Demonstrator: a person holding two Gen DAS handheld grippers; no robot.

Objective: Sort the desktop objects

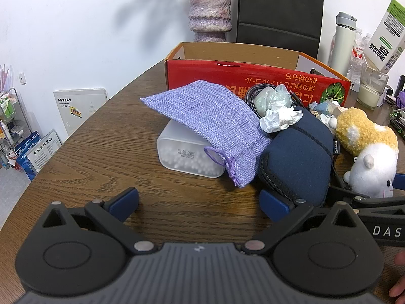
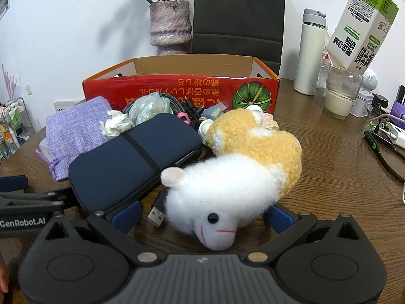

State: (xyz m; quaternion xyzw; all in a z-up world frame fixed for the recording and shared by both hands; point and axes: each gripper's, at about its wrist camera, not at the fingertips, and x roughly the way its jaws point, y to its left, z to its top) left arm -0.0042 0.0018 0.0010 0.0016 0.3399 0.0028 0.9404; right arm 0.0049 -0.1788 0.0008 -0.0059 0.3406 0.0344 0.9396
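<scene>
A pile of objects lies in front of a red cardboard box (image 1: pixel 253 76) (image 2: pixel 177 88). It holds a purple cloth pouch (image 1: pixel 210 116) (image 2: pixel 76 129) draped over a clear plastic tub of cotton swabs (image 1: pixel 182 154), a navy zip case (image 1: pixel 298 157) (image 2: pixel 134 159), crumpled paper (image 1: pixel 281 119) (image 2: pixel 116 124), a braided cable and a white-and-yellow plush toy (image 1: pixel 367 149) (image 2: pixel 240 172). My left gripper (image 1: pixel 200 205) is open, low over the table before the tub and case. My right gripper (image 2: pixel 202 214) is open, its fingers on either side of the plush toy's head.
A purple vase (image 2: pixel 169 25), a black bag (image 2: pixel 238 12), a white bottle (image 2: pixel 310 50), a tilted milk carton (image 2: pixel 364 25) over a glass of milk (image 2: pixel 339 96) stand behind. A USB plug (image 2: pixel 157 215) lies by the toy. Cables lie at right (image 2: pixel 379 136).
</scene>
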